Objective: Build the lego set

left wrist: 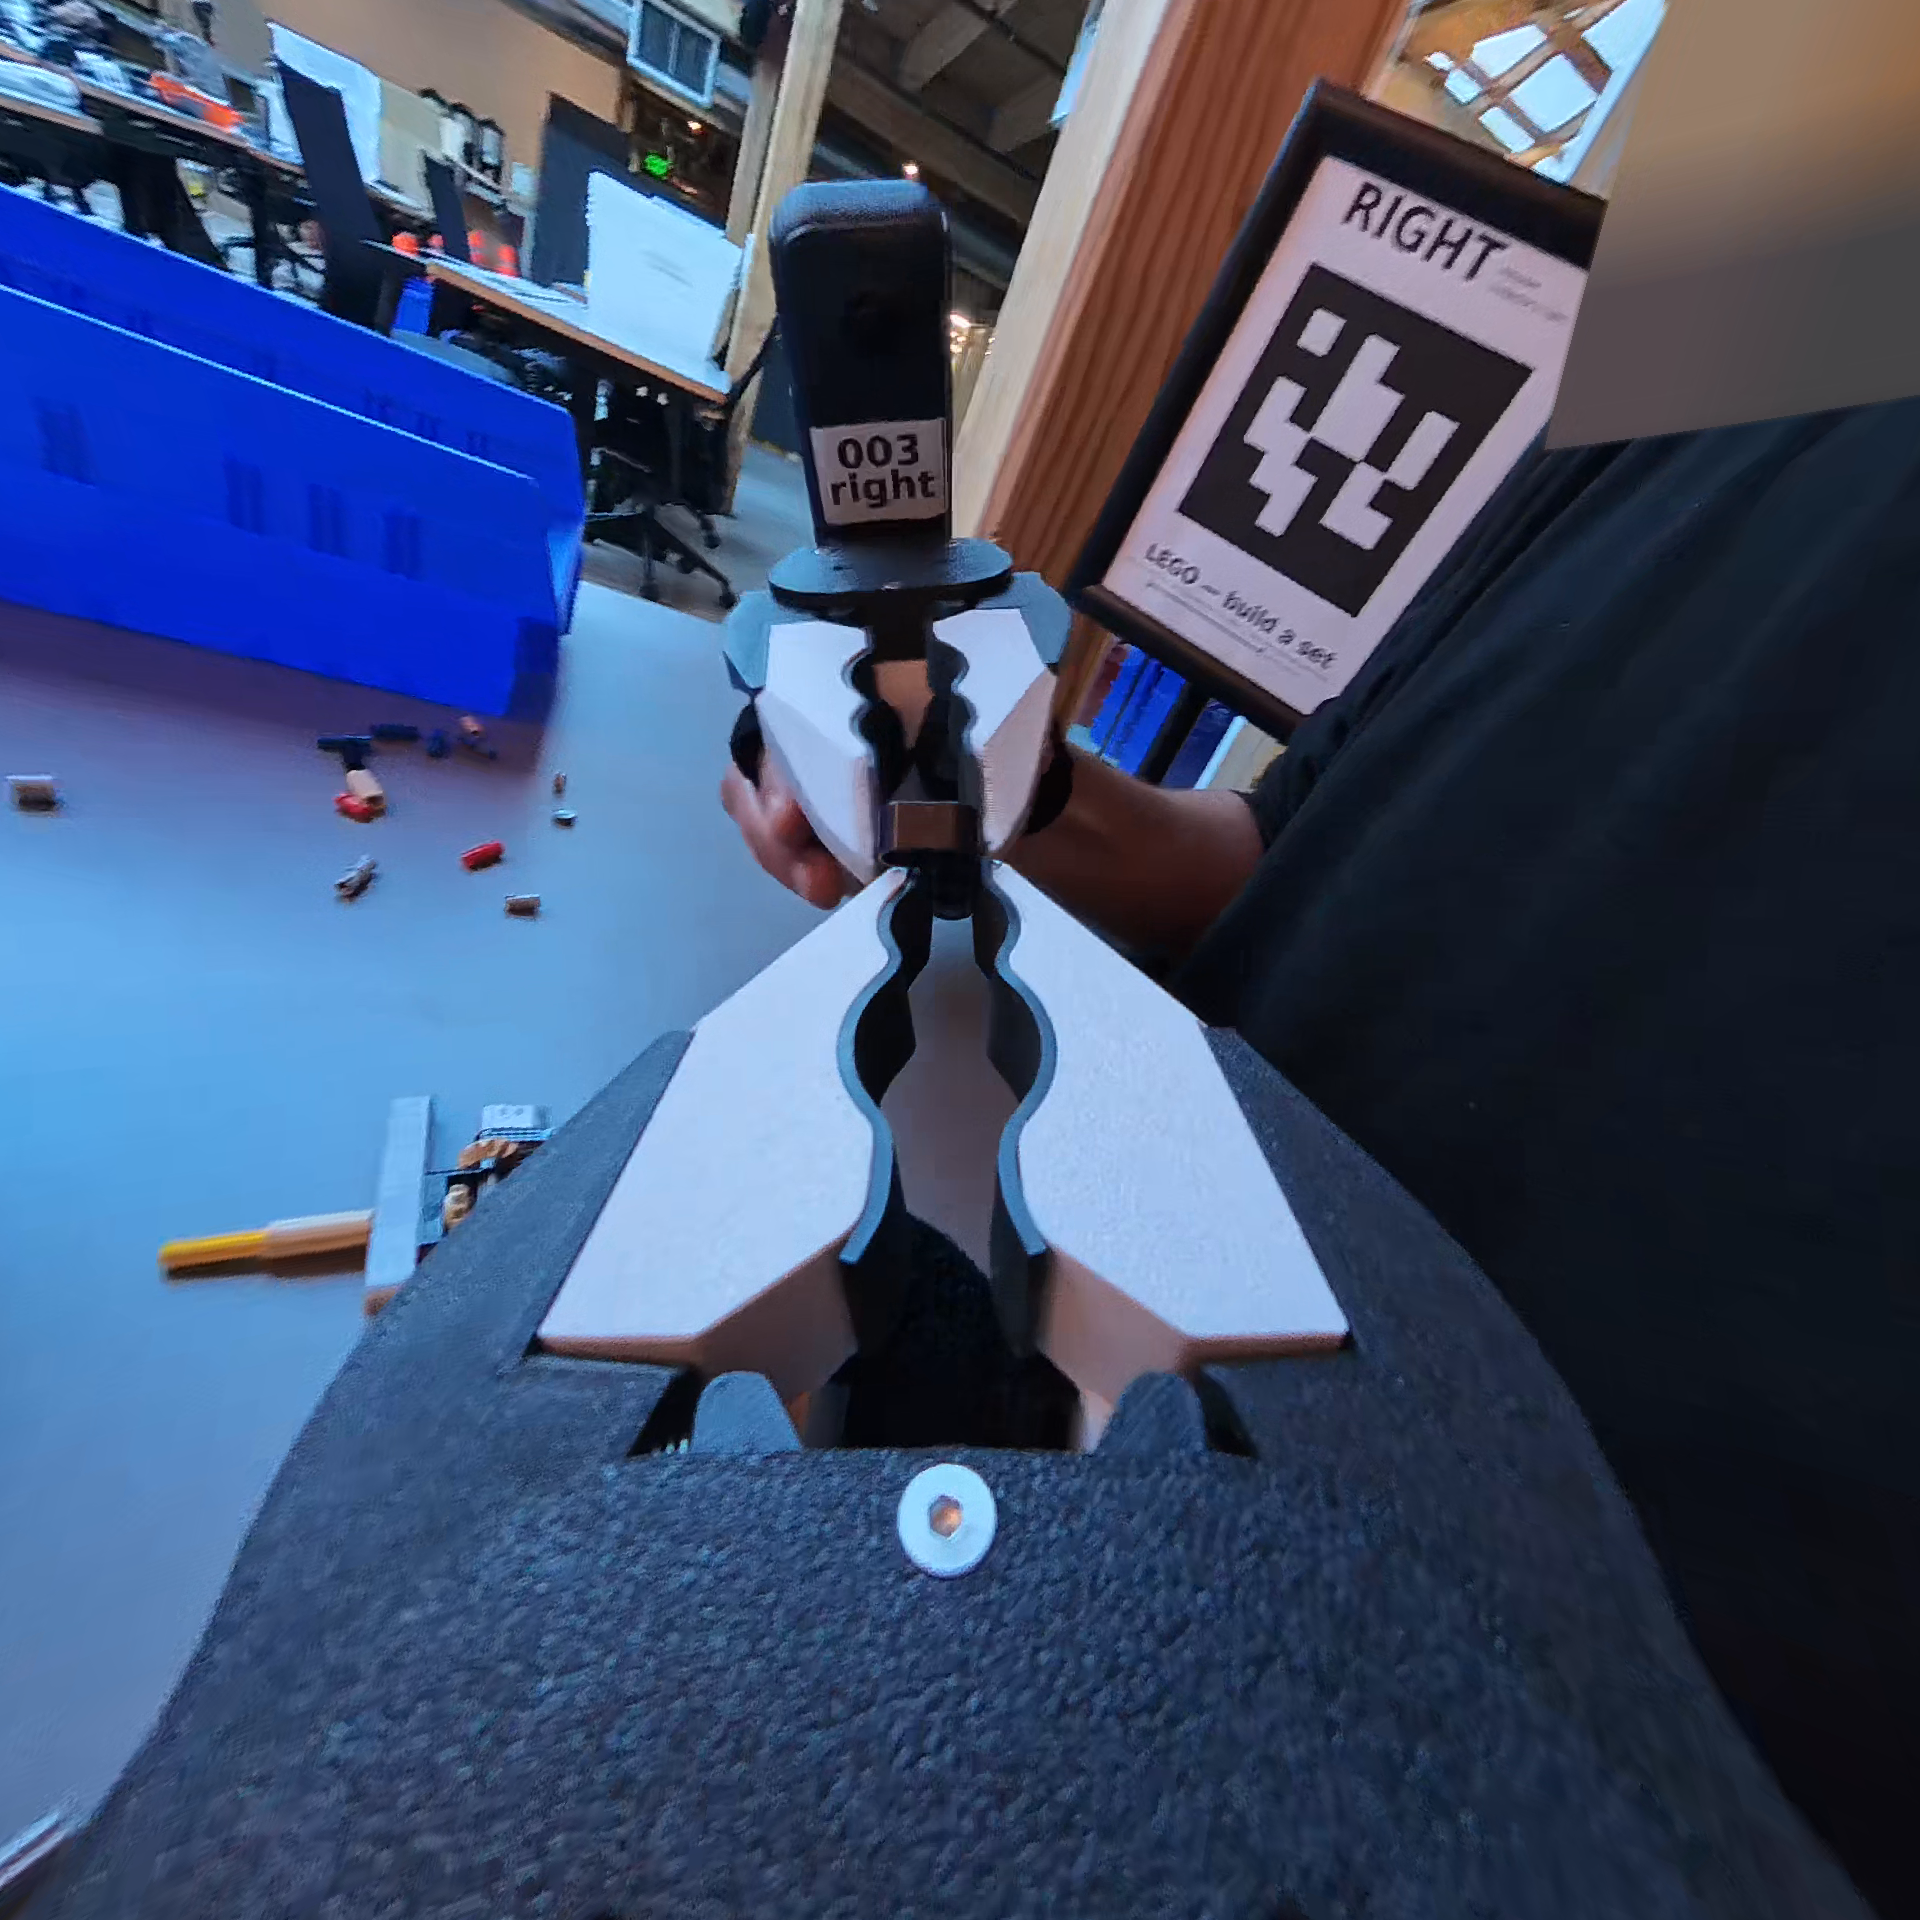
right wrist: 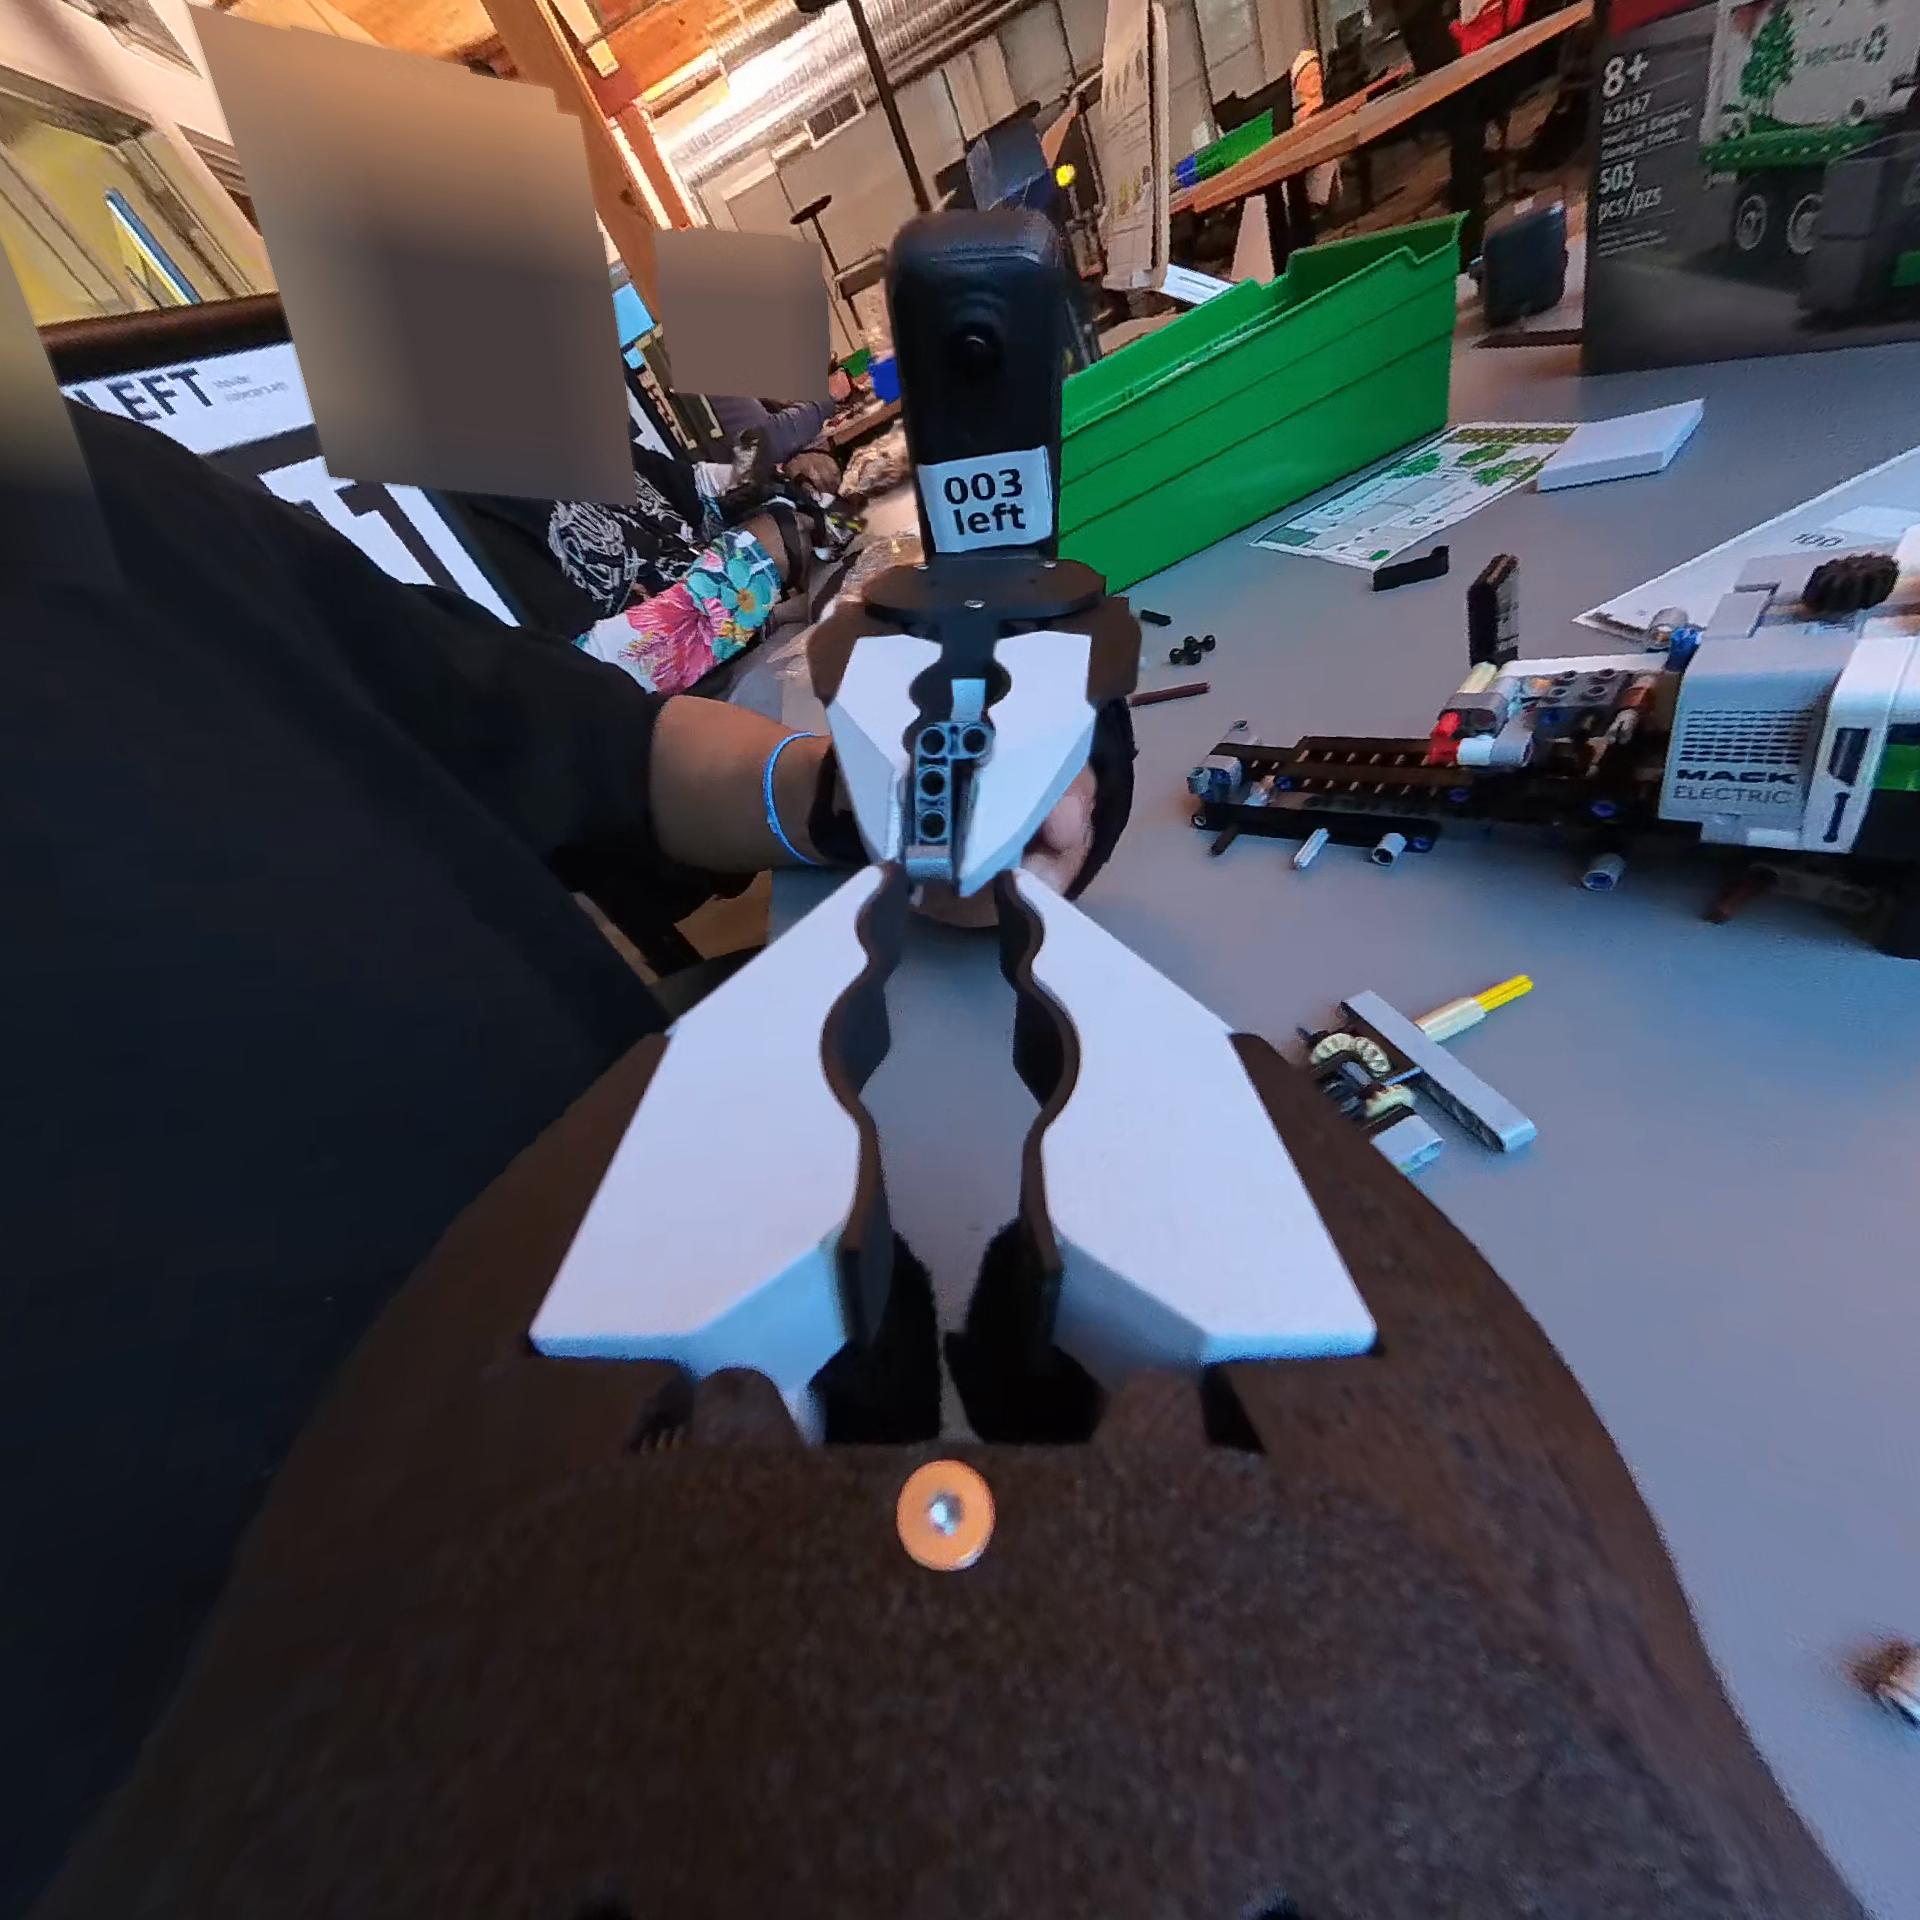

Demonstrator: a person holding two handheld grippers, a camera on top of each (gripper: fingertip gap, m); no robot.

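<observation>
The two grippers face each other tip to tip above the grey table [right wrist: 1558, 1351]. My left gripper [left wrist: 945, 888] is shut on a grey beam with holes [right wrist: 938, 781], which lies lengthwise between its fingers; this gripper also shows in the right wrist view [right wrist: 932, 871]. My right gripper [right wrist: 951, 883] has its tips closed on a small grey piece [left wrist: 928, 828] at the beam's end; this gripper also shows in the left wrist view [left wrist: 930, 852]. I cannot tell whether that piece is separate from the beam. The partly built truck [right wrist: 1745, 748] lies on the table to the right.
A small sub-assembly with a yellow axle [right wrist: 1423, 1081] lies near the right gripper and shows in the left wrist view [left wrist: 416, 1184]. Loose pieces [left wrist: 416, 800], a blue bin [left wrist: 260, 468], a green bin [right wrist: 1268, 405], instruction sheets [right wrist: 1423, 488] and the set's box [right wrist: 1756, 177] surround the work area. Both grippers' tips are close together, under 4 cm apart. Both grippers' tips are roughly 15 cm from the partly built truck [right wrist: 1745, 748].
</observation>
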